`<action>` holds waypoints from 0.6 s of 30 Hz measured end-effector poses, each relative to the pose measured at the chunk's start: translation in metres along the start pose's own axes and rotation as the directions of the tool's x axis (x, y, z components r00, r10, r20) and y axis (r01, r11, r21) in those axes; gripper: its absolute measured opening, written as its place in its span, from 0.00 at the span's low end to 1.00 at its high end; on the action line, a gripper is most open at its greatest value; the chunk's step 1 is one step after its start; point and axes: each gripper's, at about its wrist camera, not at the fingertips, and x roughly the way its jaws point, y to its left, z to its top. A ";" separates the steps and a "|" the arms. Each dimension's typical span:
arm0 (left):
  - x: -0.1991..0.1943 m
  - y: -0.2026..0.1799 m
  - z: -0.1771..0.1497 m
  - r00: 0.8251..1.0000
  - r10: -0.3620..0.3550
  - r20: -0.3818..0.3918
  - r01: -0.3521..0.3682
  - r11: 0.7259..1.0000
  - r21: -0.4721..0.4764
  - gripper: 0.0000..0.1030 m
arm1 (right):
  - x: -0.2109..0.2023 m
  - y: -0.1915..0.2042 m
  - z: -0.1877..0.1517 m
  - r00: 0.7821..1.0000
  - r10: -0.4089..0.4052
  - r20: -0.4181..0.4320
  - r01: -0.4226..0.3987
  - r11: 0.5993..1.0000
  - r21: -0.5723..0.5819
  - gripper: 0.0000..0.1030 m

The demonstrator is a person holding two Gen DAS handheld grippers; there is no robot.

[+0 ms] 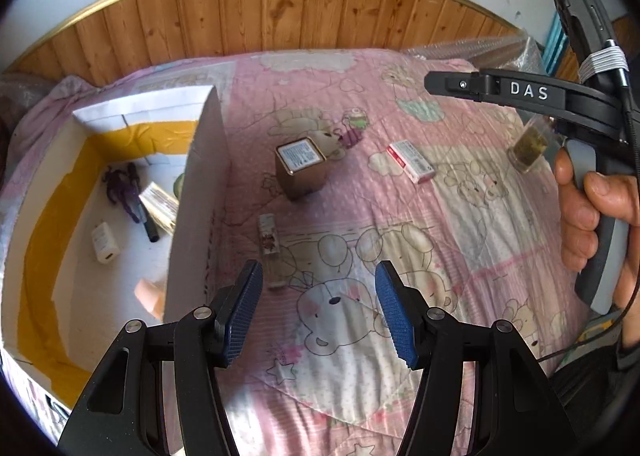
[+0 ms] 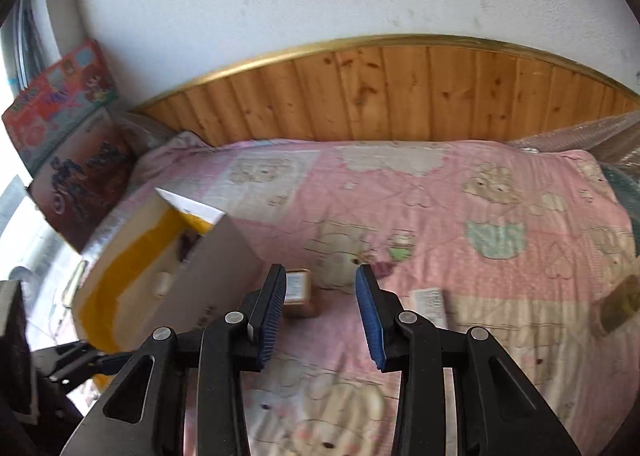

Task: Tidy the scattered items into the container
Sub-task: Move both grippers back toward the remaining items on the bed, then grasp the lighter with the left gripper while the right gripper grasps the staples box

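A white cardboard box [image 1: 200,191] with yellow tape stands open on the pink bed at the left; it shows in the right wrist view [image 2: 208,276] too. Inside lie a purple figure [image 1: 122,185], a white charger [image 1: 105,244] and other items. On the quilt lie a gold tin [image 1: 302,167], a red and white packet [image 1: 412,160], a slim clear package [image 1: 269,244] and a small jar of greenish stuff [image 1: 528,147]. My left gripper [image 1: 318,308] is open and empty above the quilt. My right gripper [image 2: 320,308] is open and empty, with the gold tin [image 2: 298,292] just beyond its left finger.
A wooden headboard [image 1: 280,11] runs along the far side of the bed. Colourful toy boxes [image 2: 68,135] lean at the left of the bed. Bubble wrap [image 2: 580,139] lies at the far right corner. The right hand tool [image 1: 580,95] hangs over the quilt's right side.
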 end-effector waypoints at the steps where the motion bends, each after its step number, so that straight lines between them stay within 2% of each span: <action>1: 0.008 0.000 0.000 1.000 0.000 -0.014 0.000 1.000 -0.004 0.59 | 0.011 -0.010 -0.003 0.999 -0.035 -0.037 0.035 0.999 0.000 0.38; 4: 0.031 0.005 0.002 0.999 0.014 -0.045 -0.015 0.999 -0.034 0.59 | 0.045 -0.037 -0.012 0.986 -0.087 -0.143 0.090 0.996 0.018 0.39; 6: 0.047 0.013 0.003 0.998 0.030 -0.059 -0.033 0.998 -0.054 0.59 | 0.066 -0.050 -0.018 0.977 -0.088 -0.192 0.095 0.995 0.026 0.56; 8: 0.063 0.021 0.002 0.996 0.037 -0.080 -0.043 0.996 -0.072 0.59 | 0.085 -0.056 -0.025 0.969 -0.105 -0.224 0.110 0.994 0.010 0.64; 10: 0.077 0.023 0.000 0.995 0.019 -0.099 -0.028 0.996 -0.082 0.59 | 0.104 -0.058 -0.029 0.958 -0.140 -0.252 0.137 0.990 -0.029 0.66; 14: 0.099 0.027 -0.005 0.992 0.039 -0.120 -0.051 0.995 -0.091 0.59 | 0.129 -0.062 -0.037 0.935 -0.217 -0.279 0.195 0.975 -0.104 0.73; 18: 0.114 0.031 -0.007 0.991 0.037 -0.128 -0.051 0.993 -0.103 0.59 | 0.149 -0.076 -0.045 0.915 -0.273 -0.298 0.243 0.961 -0.134 0.75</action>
